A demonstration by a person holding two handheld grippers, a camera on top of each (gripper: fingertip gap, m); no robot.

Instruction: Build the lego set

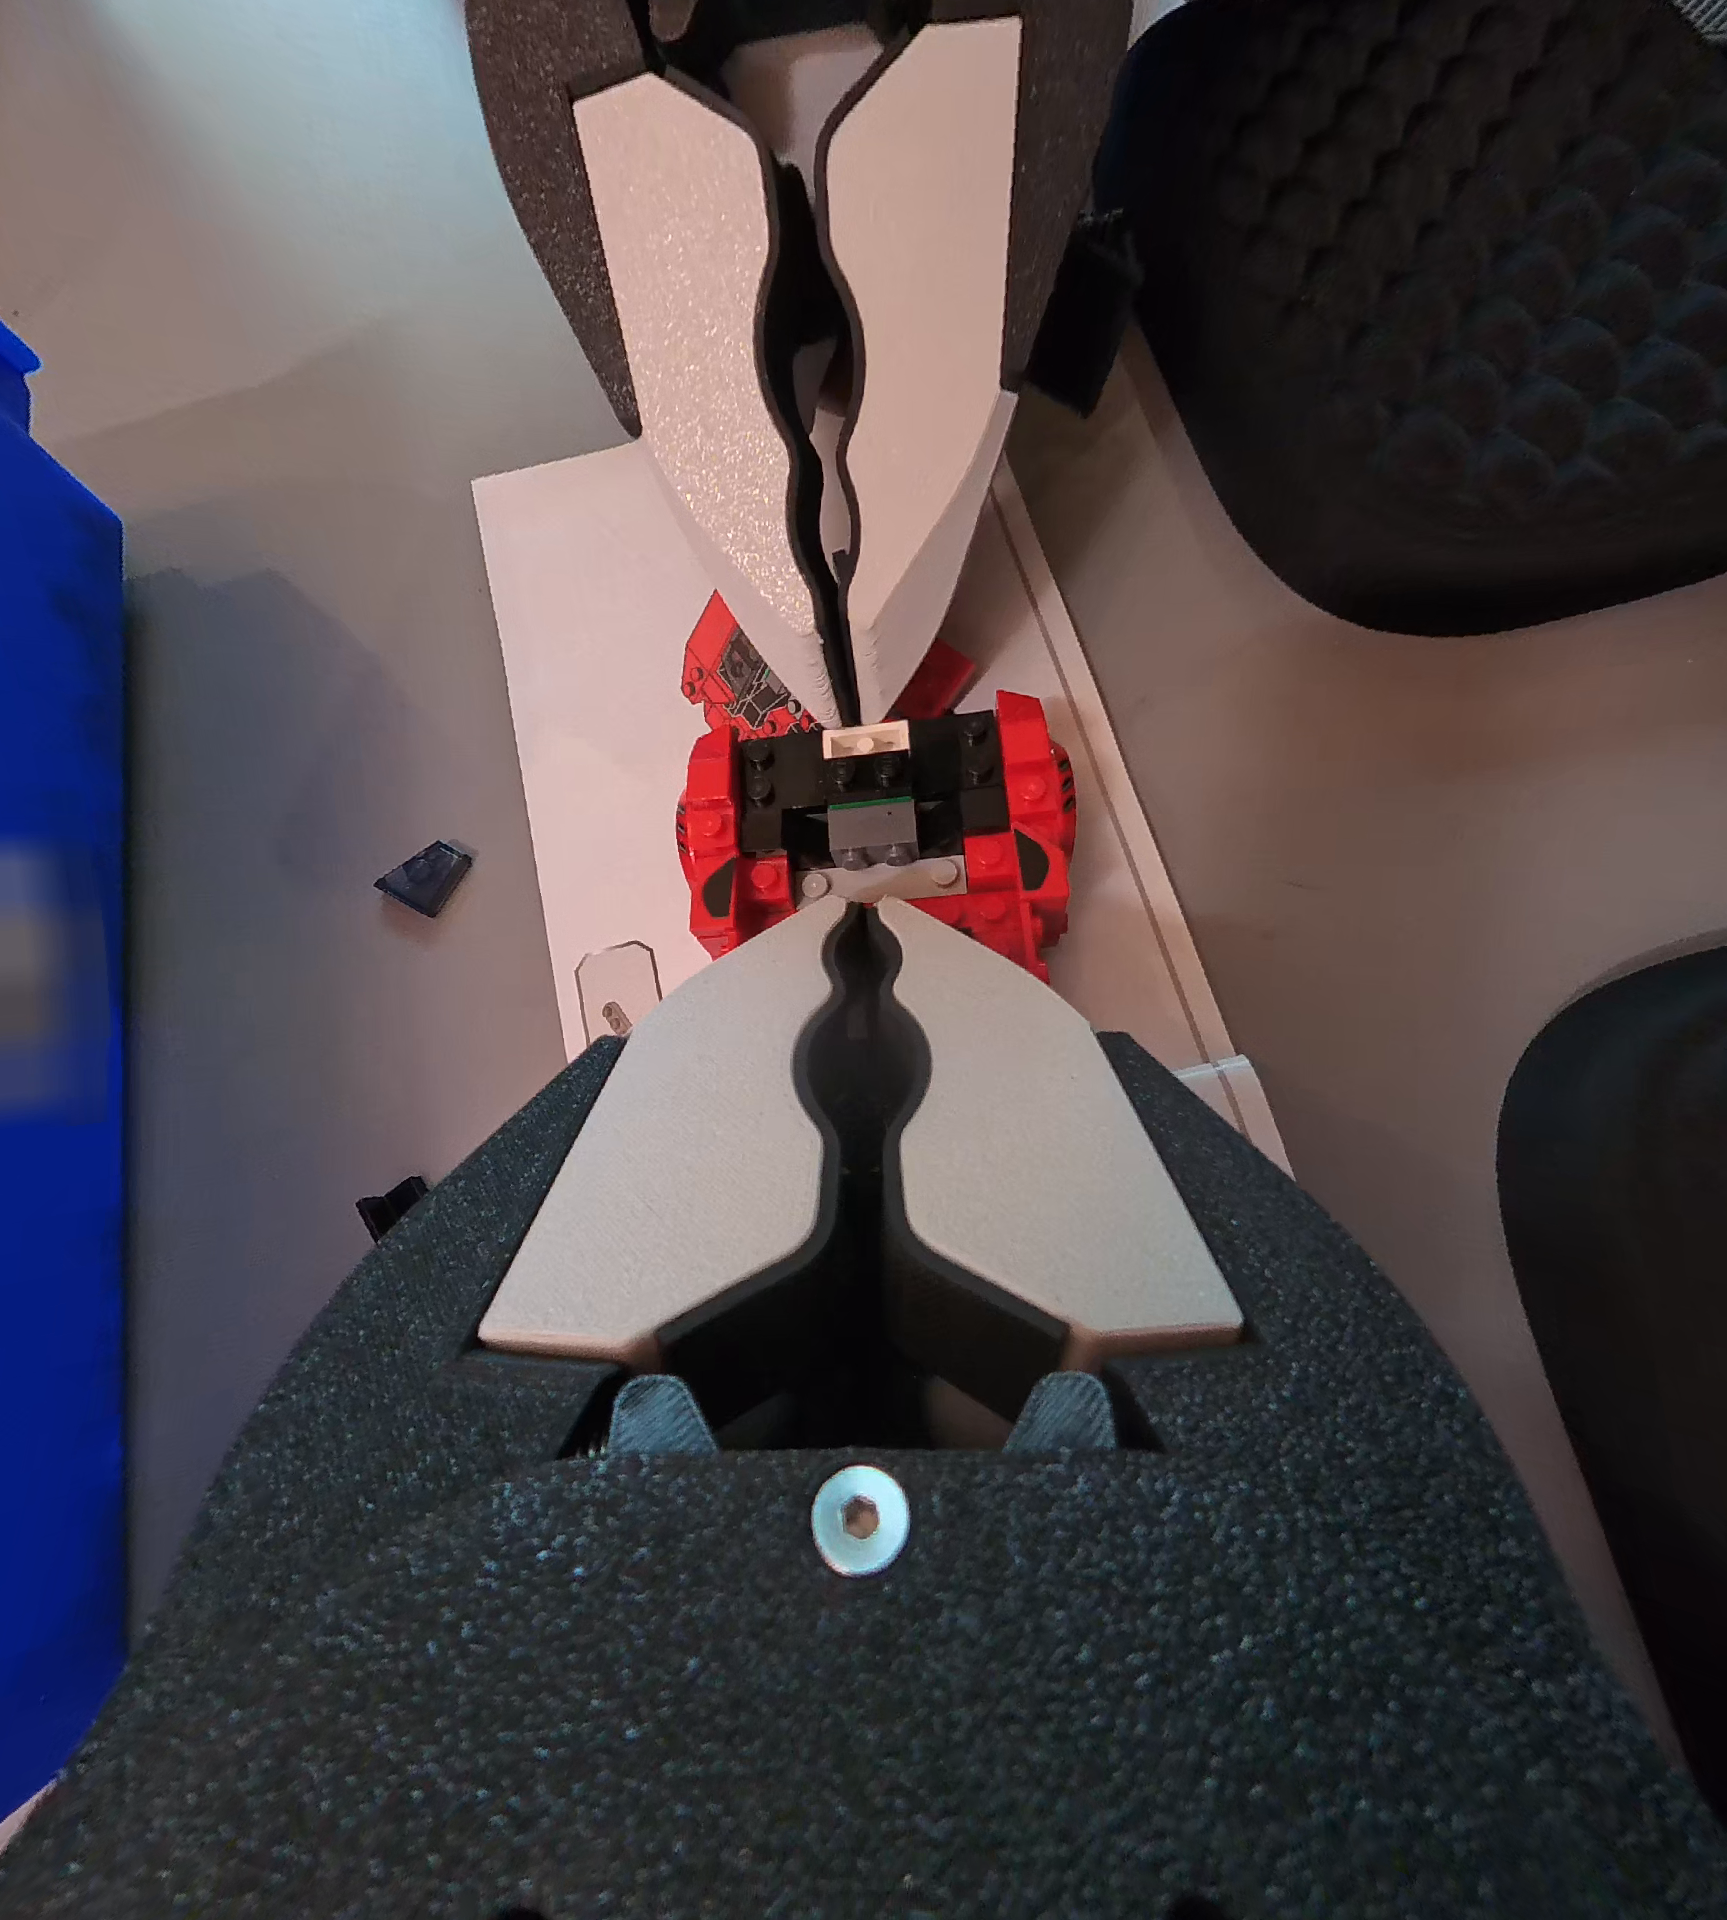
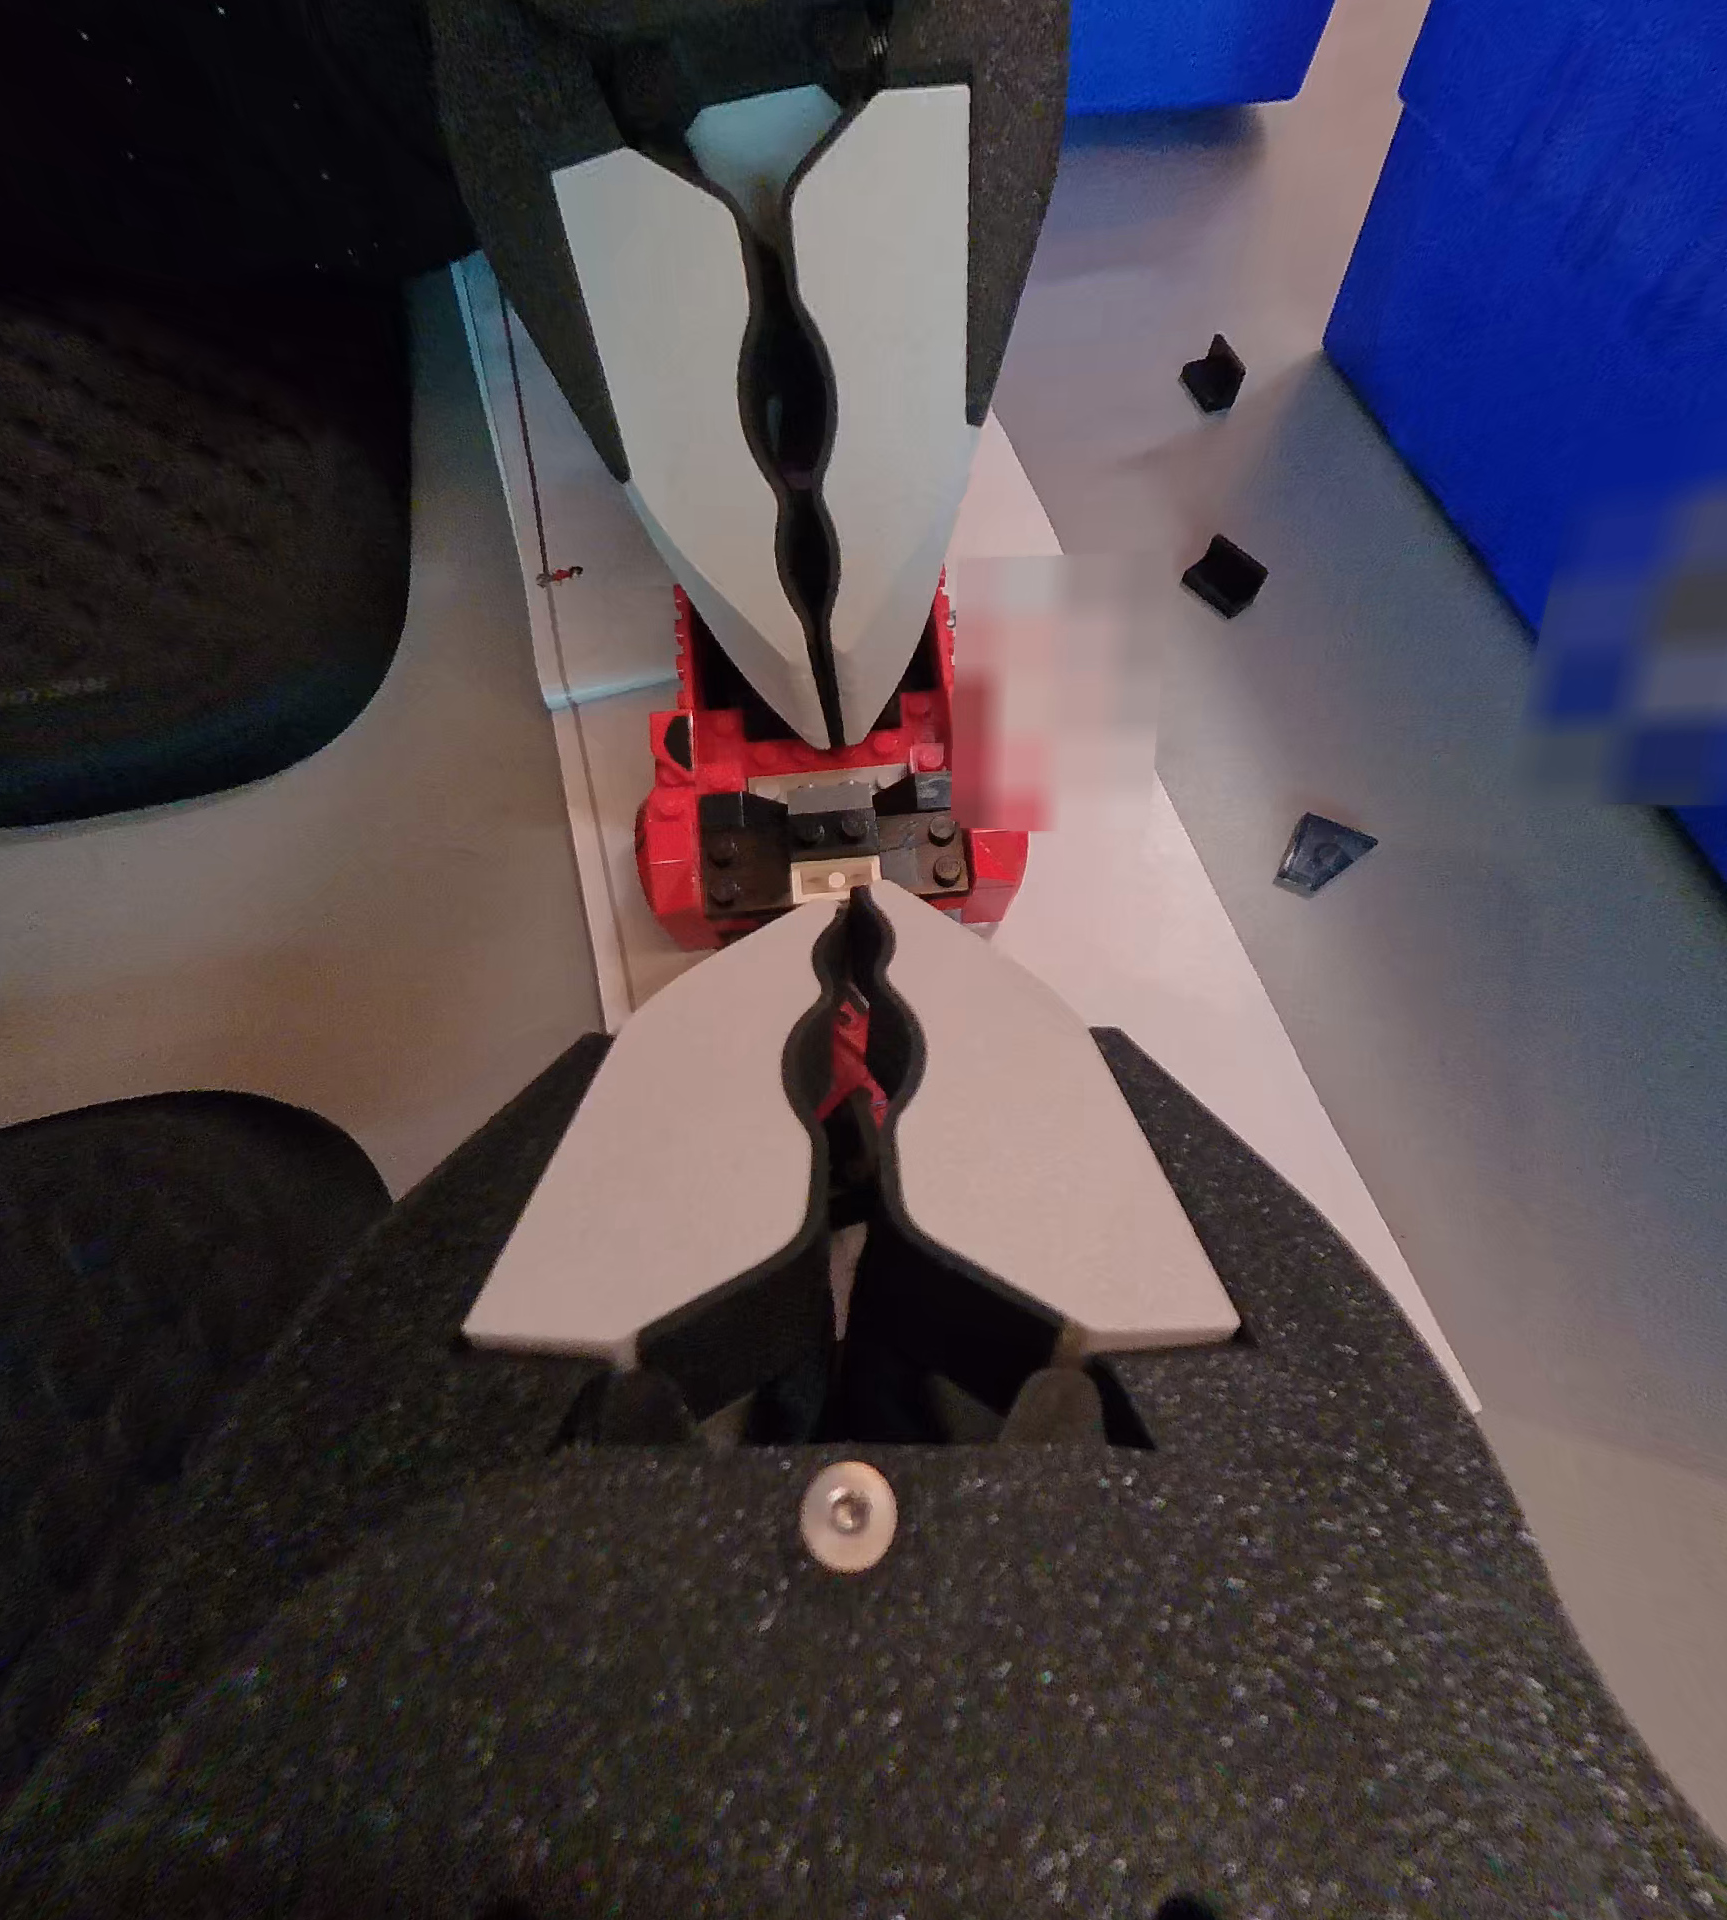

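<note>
Both tongs meet nose to nose over a half-built red and black brick car [image 1: 874, 831]. Left tongs [image 1: 861, 914], grey-white with black rubber edges, are pressed together at the tips, which touch the car's light grey plate [image 1: 880, 881] at its near end. Right tongs [image 2: 857, 896] are likewise pressed together, their tips resting against a small white brick [image 2: 835, 879] on the car's black middle section; whether they pinch anything cannot be told. Seen from the left wrist, the right tongs [image 1: 843, 707] come down from above onto that white brick [image 1: 867, 742].

Beneath the car lies a white printed instruction sheet [image 1: 578, 644], flat on the pale grey table [image 1: 319, 436]. Loose pieces sit on the table beside the sheet: a dark translucent blue wedge piece [image 2: 1321, 850] and two small black bracket pieces [image 2: 1223, 575], well apart from the car. A bright blue plastic bin [image 2: 1586, 312] stands beyond them. Two black quilted cushions [image 1: 1482, 312] lie on the car's other side.
</note>
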